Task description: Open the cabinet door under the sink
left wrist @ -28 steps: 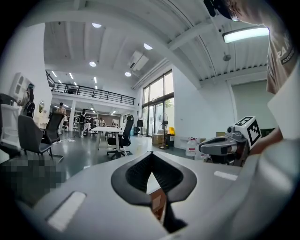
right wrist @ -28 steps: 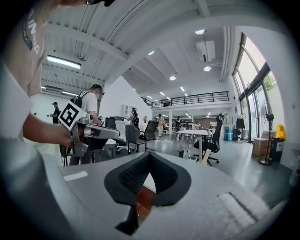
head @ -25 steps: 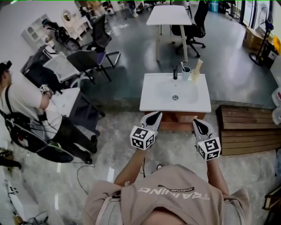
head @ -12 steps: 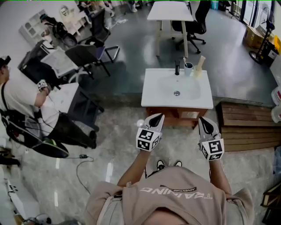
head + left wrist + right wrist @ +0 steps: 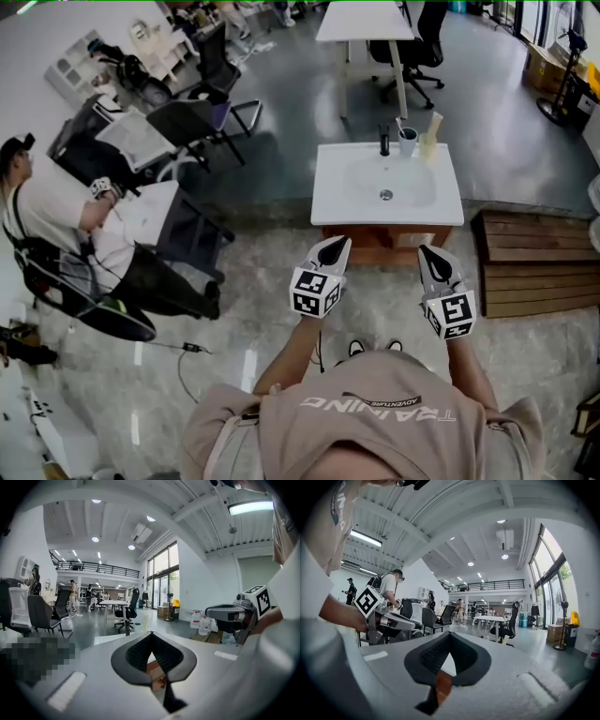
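The sink unit stands ahead of me: a white basin top point(image 5: 386, 187) on a brown wooden cabinet point(image 5: 384, 244) whose front looks closed. My left gripper point(image 5: 333, 246) is held out in front of the cabinet's left part, jaws shut and empty. My right gripper point(image 5: 431, 255) hangs before the right part, also shut with nothing in it. In the left gripper view the gripper point(image 5: 151, 633) points at the cabinet point(image 5: 157, 672), a strip of brown showing below the pads. The right gripper point(image 5: 449, 633) likewise frames a brown sliver of cabinet point(image 5: 442, 684). Neither touches the cabinet.
A black faucet point(image 5: 383, 141), a cup point(image 5: 407, 141) and a pale bottle point(image 5: 430, 136) stand at the basin's back edge. A wooden pallet point(image 5: 539, 262) lies right of the unit. A person point(image 5: 66, 234) sits at the left by a desk and chairs point(image 5: 197, 117). A cable point(image 5: 169, 347) runs across the floor.
Both grippers have shifted slightly rightward with the person's body, staying shut before the cabinet. The person's shoes have come into view under the hands.
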The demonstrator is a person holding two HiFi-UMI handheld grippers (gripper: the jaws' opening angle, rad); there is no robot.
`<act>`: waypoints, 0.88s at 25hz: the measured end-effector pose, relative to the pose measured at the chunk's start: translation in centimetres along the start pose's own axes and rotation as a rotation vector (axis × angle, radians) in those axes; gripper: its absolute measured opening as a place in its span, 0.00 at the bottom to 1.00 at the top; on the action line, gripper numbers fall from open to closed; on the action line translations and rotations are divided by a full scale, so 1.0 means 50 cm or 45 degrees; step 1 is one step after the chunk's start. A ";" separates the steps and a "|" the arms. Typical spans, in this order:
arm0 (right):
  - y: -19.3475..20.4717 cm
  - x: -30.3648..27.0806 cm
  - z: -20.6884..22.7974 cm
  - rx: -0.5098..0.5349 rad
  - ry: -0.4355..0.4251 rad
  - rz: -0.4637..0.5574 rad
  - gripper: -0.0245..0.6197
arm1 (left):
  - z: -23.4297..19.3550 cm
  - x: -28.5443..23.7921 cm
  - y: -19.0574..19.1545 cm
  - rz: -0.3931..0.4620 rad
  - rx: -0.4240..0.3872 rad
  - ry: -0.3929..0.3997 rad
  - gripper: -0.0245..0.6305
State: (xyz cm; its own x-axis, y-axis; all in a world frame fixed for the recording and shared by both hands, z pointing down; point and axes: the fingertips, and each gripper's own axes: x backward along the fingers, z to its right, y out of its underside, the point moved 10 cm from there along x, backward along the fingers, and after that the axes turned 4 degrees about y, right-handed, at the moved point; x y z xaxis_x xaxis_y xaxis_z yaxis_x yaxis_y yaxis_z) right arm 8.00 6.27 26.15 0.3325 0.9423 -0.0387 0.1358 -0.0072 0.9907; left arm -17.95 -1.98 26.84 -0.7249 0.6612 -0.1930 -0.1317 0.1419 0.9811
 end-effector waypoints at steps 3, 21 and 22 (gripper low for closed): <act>0.007 0.003 0.007 -0.010 -0.001 -0.020 0.04 | 0.012 -0.004 0.004 -0.015 -0.010 0.016 0.06; 0.010 -0.027 0.026 -0.003 -0.041 -0.019 0.04 | 0.020 -0.025 0.006 -0.027 -0.038 0.006 0.06; 0.012 -0.028 0.027 -0.006 -0.038 -0.017 0.04 | 0.019 -0.027 0.008 -0.027 -0.036 0.004 0.06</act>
State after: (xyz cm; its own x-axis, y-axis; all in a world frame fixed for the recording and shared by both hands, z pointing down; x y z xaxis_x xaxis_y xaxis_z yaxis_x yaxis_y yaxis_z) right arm 8.90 4.48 26.60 0.3586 0.9319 -0.0554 0.1360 0.0065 0.9907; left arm -16.37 -2.12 27.47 -0.7237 0.6561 -0.2139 -0.1662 0.1351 0.9768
